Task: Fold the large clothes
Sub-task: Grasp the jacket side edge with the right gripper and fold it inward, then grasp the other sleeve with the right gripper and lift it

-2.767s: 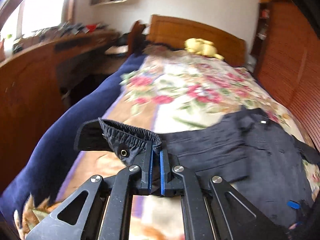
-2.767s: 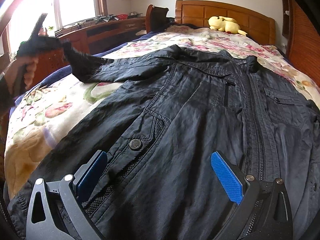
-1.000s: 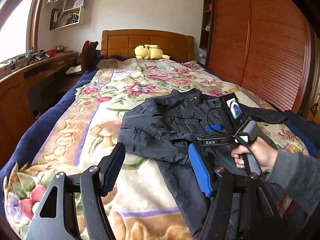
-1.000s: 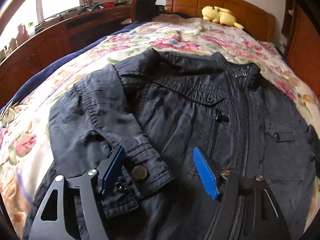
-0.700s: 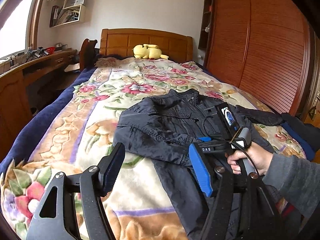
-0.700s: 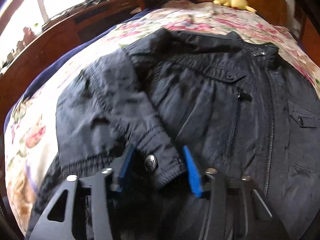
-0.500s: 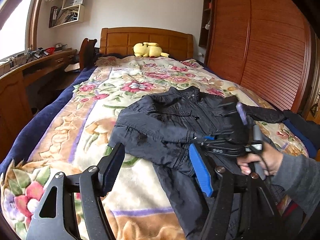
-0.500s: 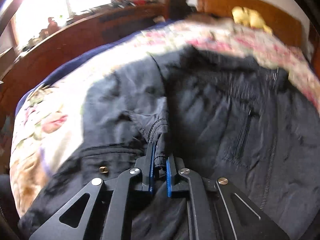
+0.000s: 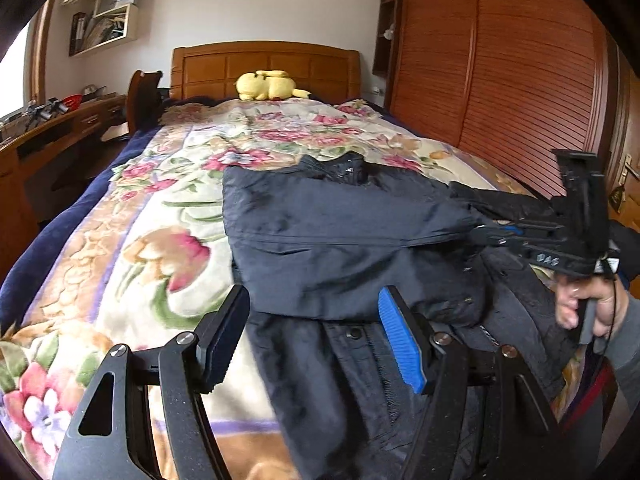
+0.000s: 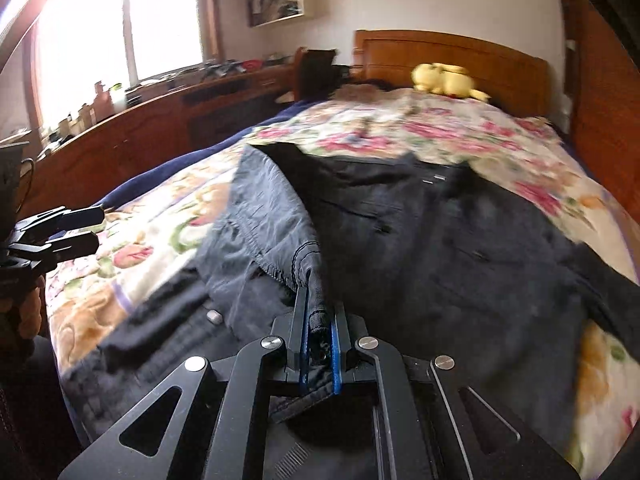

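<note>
A black jacket (image 9: 340, 236) lies on the floral bedspread (image 9: 168, 216), collar toward the headboard. Its left sleeve is folded across the chest. My left gripper (image 9: 316, 336) is open and empty, hovering above the jacket's lower left part. My right gripper (image 10: 318, 334) is shut on the sleeve cuff (image 10: 310, 276) and holds it stretched across the jacket (image 10: 460, 248). The right gripper also shows in the left wrist view (image 9: 496, 232) at the right. The left gripper shows at the left edge of the right wrist view (image 10: 68, 232).
A yellow plush toy (image 9: 266, 85) sits by the wooden headboard (image 9: 264, 66). A wooden desk (image 10: 160, 128) with clutter runs along the bed's left side. A slatted wooden wardrobe (image 9: 512, 80) stands on the right. A navy blanket (image 9: 60, 236) edges the bed.
My left gripper let go of the cuff and opened. My right gripper closed on the cuff and pulled the sleeve to the right across the jacket.
</note>
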The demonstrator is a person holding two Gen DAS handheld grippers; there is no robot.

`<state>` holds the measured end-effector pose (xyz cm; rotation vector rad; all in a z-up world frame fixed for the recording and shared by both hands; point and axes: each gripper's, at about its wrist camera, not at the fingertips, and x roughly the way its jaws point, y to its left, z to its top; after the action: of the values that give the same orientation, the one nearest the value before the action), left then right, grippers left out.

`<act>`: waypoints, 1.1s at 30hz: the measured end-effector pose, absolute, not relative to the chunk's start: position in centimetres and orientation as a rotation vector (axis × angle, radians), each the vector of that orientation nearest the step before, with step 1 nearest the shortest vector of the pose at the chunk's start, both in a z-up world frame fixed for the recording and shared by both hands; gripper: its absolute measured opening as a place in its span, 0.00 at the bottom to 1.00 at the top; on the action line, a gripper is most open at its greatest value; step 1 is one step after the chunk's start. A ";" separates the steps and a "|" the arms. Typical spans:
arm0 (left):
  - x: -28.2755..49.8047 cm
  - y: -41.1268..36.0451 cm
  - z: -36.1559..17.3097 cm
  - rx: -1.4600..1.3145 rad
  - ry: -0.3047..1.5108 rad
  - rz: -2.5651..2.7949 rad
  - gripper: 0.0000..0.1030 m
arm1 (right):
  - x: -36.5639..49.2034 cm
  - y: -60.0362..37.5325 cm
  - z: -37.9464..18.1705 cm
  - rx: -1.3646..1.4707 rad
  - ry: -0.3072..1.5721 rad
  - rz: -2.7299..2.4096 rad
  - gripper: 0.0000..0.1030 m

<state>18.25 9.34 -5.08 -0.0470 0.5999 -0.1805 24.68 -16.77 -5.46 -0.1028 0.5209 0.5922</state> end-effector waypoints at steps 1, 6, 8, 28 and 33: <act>18.4 8.9 -5.1 -0.046 0.600 -0.188 0.66 | 24.3 -17.9 -5.5 -0.096 0.520 0.573 0.08; 19.2 7.7 -5.3 -0.047 0.606 -0.212 0.66 | 21.3 -22.8 -5.7 -0.083 0.494 0.464 0.08; 19.5 7.1 -5.3 -0.042 0.607 -0.220 0.66 | 20.1 -24.3 -5.9 -0.060 0.498 0.435 0.08; 20.2 4.5 -6.0 -0.025 0.613 -0.258 0.66 | 20.5 -22.2 -8.0 -0.113 0.585 0.231 0.50; 19.9 4.4 -6.5 -0.007 0.623 -0.253 0.66 | 19.5 -21.3 -9.5 -0.101 0.613 0.395 0.50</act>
<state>19.94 4.40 -6.46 -0.0067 0.6230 -0.2528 19.49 -21.25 -9.49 -0.1015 0.6135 0.3947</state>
